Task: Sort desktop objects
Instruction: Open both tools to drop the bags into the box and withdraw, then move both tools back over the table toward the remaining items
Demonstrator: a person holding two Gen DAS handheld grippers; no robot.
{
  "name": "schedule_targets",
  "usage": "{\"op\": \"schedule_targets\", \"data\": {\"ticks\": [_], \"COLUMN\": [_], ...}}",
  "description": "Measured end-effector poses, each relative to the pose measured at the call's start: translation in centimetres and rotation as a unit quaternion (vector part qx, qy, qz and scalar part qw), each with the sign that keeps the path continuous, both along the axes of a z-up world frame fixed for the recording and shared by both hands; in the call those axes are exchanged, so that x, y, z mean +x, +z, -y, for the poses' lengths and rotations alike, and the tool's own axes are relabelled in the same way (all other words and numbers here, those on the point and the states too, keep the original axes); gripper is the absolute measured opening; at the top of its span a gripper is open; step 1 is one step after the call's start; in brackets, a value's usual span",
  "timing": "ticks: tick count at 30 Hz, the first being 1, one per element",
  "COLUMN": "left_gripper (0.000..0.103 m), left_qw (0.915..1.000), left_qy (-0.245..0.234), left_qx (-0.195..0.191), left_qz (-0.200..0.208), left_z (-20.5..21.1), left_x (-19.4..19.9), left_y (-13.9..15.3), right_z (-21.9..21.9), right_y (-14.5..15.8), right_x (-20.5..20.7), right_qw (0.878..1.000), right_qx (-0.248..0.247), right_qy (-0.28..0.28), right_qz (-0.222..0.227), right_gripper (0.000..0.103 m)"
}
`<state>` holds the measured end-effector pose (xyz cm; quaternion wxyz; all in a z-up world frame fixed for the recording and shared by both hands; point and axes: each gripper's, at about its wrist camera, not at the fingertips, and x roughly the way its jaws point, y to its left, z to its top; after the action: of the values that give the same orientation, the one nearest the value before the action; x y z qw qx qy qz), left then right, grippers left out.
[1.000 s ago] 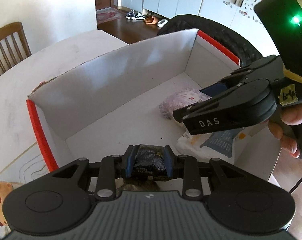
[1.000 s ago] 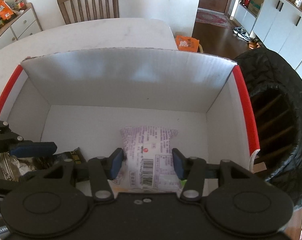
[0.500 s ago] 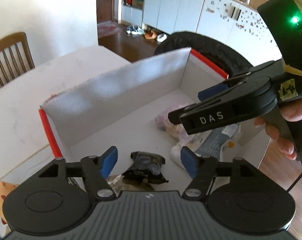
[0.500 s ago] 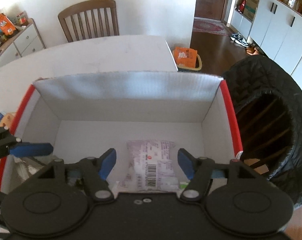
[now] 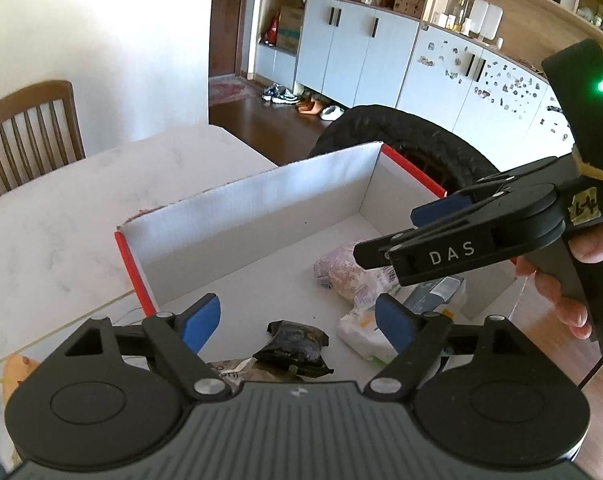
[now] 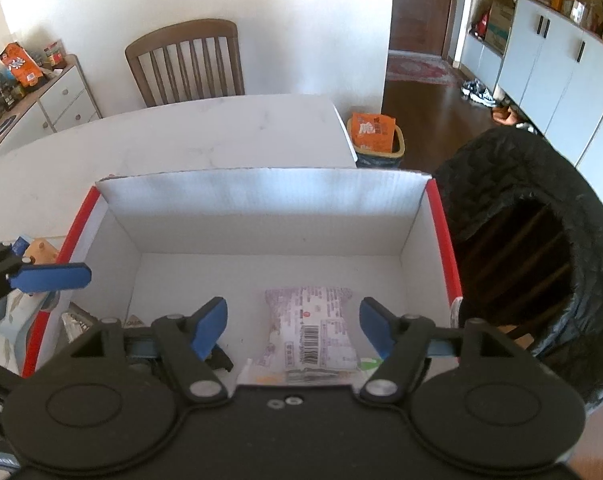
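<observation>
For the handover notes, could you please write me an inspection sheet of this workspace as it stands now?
Surface: white table, bare beyond the box.
Job's things: white box with red edges holds a dark packet, a pale purple packet and more wrappers at the near end.
Clutter: packets outside the box's left wall, partly hidden.
Grippers: left gripper and right gripper open, jaws have just been opening, nothing gripped, each above its packet.
Cables: a thin black cord under the right hand.
Surroundings: wooden chair, black padded chair, cabinets, bin.
</observation>
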<state>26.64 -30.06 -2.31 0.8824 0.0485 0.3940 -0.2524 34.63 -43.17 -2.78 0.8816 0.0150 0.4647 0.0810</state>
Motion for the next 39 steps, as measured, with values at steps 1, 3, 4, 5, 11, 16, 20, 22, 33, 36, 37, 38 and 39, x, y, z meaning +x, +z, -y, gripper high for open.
{"op": "schedule_targets", "data": {"ticks": [1, 3, 4, 5, 11, 16, 20, 22, 33, 36, 37, 38, 39], "left_gripper": [0.086, 0.097, 0.1, 0.103, 0.103, 0.103, 0.103, 0.103, 0.103, 0.103, 0.103, 0.103, 0.103], "left_qw": [1.0, 0.9999, 0.9999, 0.9998, 0.9991, 0.9981, 0.997, 0.9963, 0.9942, 0.9936, 0.9935, 0.9934, 0.9933], "left_qy": [-0.001, -0.002, -0.002, -0.003, -0.002, -0.003, -0.008, -0.004, 0.033, 0.039, 0.042, 0.044, 0.045], "left_qx": [0.0, -0.001, -0.005, -0.009, -0.027, -0.033, -0.043, -0.046, -0.074, -0.08, -0.079, -0.077, -0.076], "left_qz": [0.003, 0.01, 0.013, 0.017, 0.033, 0.052, 0.064, 0.073, 0.07, 0.069, 0.071, 0.073, 0.074], "left_z": [-0.1, -0.5, -0.7, -0.9, -2.2, -3.4, -5.1, -6.0, -13.3, -15.1, -15.6, -16.2, -16.8], "left_x": [-0.2, -0.6, -0.8, -1.1, -2.4, -4.0, -5.5, -6.2, -9.2, -10.1, -10.5, -10.9, -11.1], "left_y": [0.1, 0.4, 0.5, 0.8, 2.1, 3.2, 3.9, 4.1, 5.1, 5.3, 5.3, 5.3, 5.4], "right_z": [-0.1, 0.0, 0.1, 0.0, -1.0, -2.1, -3.2, -3.6, -8.9, -10.8, -11.5, -12.1, -12.8], "right_y": [0.2, 0.6, 0.7, 0.9, 2.2, 3.4, 4.7, 5.2, 5.7, 5.6, 5.6, 5.6, 5.6], "right_x": [-0.3, -0.7, -0.9, -1.2, -3.2, -5.1, -6.5, -7.2, -11.0, -12.0, -12.2, -12.5, -12.8], "right_qw": [1.0, 1.0, 1.0, 1.0, 0.999, 0.997, 0.995, 0.994, 0.993, 0.993, 0.993, 0.993, 0.993], "right_qx": [0.001, 0.003, 0.004, 0.007, 0.008, 0.011, 0.007, 0.017, 0.039, 0.04, 0.042, 0.044, 0.044], "right_qy": [-0.001, -0.004, -0.007, -0.01, -0.009, -0.014, -0.021, -0.025, -0.016, -0.011, -0.009, -0.009, -0.009], "right_qz": [0.003, 0.009, 0.012, 0.015, 0.045, 0.069, 0.093, 0.101, 0.11, 0.111, 0.109, 0.108, 0.108], "right_gripper": [0.073, 0.074, 0.075, 0.075, 0.08, 0.082, 0.083, 0.084, 0.085, 0.085, 0.085, 0.085, 0.085]}}
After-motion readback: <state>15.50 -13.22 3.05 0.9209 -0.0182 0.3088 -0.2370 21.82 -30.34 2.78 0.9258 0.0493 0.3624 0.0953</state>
